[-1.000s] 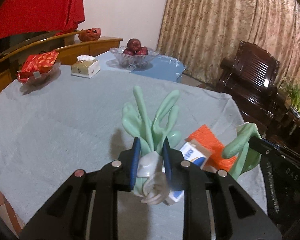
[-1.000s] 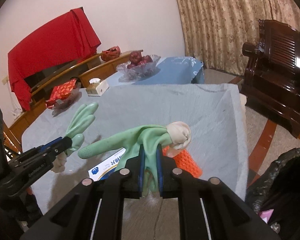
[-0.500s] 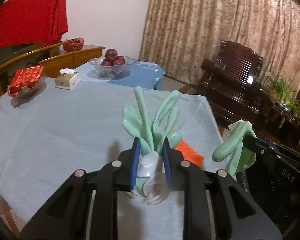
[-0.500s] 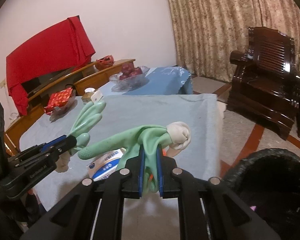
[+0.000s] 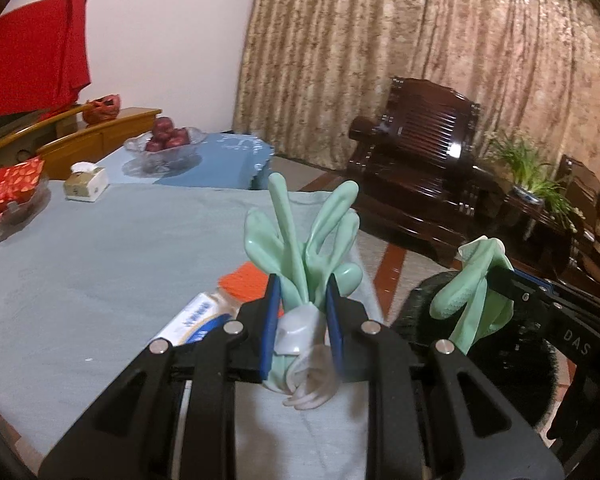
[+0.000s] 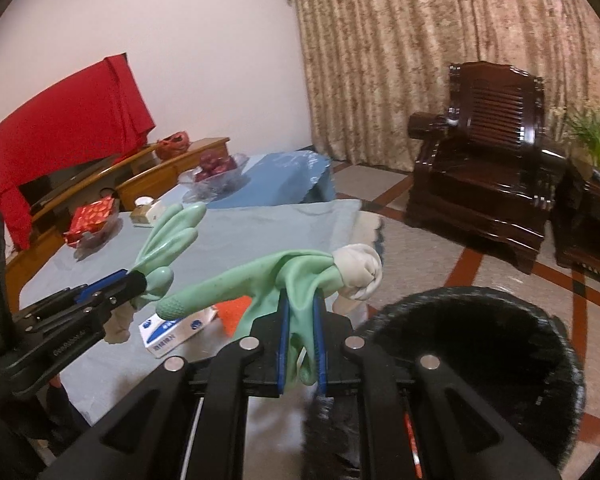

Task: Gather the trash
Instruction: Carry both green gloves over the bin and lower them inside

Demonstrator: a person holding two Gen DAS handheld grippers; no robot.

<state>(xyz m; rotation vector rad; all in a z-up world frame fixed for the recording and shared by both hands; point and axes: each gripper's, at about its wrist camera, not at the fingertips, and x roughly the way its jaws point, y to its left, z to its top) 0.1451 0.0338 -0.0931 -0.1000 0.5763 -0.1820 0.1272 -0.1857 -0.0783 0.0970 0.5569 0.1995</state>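
The left claw (image 5: 302, 312) is clamping a green rubber glove (image 5: 304, 240) near its pale cuff, the glove's fingers standing up floppy above the pads while the cuff is bunching and drooping below them. The right claw (image 6: 300, 336) is pinching a second green glove (image 6: 260, 280) almost flat between its pads, with the glove's fingers sagging off to the left and a rolled white cuff (image 6: 360, 270) sticking out to the right.

Both gloves are looking light, limp and a little slick, so they are likely to swing and could be slipping if held by a fingertip. The thick bunched part near the cuff is probably the safest place to be gripping, as both claws are doing.

Both gloves are hanging in the air past the near right corner of the table (image 5: 100, 248), with the right one closest to the black trash bag (image 6: 480, 360), whose open mouth is sitting on the floor just beside that corner. Still lying on the cloth near that corner are a white and blue packet (image 6: 176, 330) and an orange piece (image 6: 234, 314), likely waiting to be collected.
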